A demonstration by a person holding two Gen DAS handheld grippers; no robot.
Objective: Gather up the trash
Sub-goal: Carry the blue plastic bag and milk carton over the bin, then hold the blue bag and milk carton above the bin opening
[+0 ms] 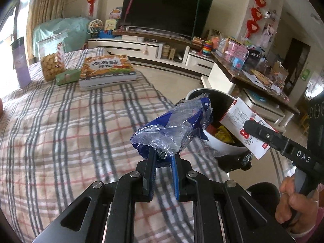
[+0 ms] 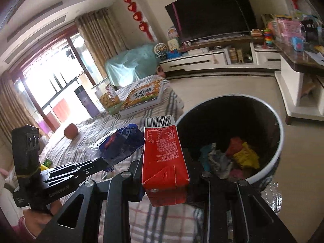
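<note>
1. The table, under a plaid cloth, carries things that are not rubbish: a stack of books, a clear jar of biscuits, a green box and a purple flask. A reddish round object lies further along the cloth; I cannot tell what it is.
2. The trash bin, white outside and dark inside, stands on the floor just beside the table edge. It already holds crumpled scraps in yellow, red, grey and teal, well below the rim, so there looks to be room for more.
3. The red carton is clamped between the jaws of the right gripper, held near its folded end with the barcode end pointing away, close to the bin's near rim. It looks empty and light, stiff enough to grip by its flat sides, though hard pressure would likely dent it.
4. The blue wrapper, crumpled with clear film, is pinched at its lower end by the left gripper, above the table edge and short of the bin. It seems very light, soft and slippery; a bunched fold probably gives the surest hold, and loose film may cling to the fingers on release.
</note>
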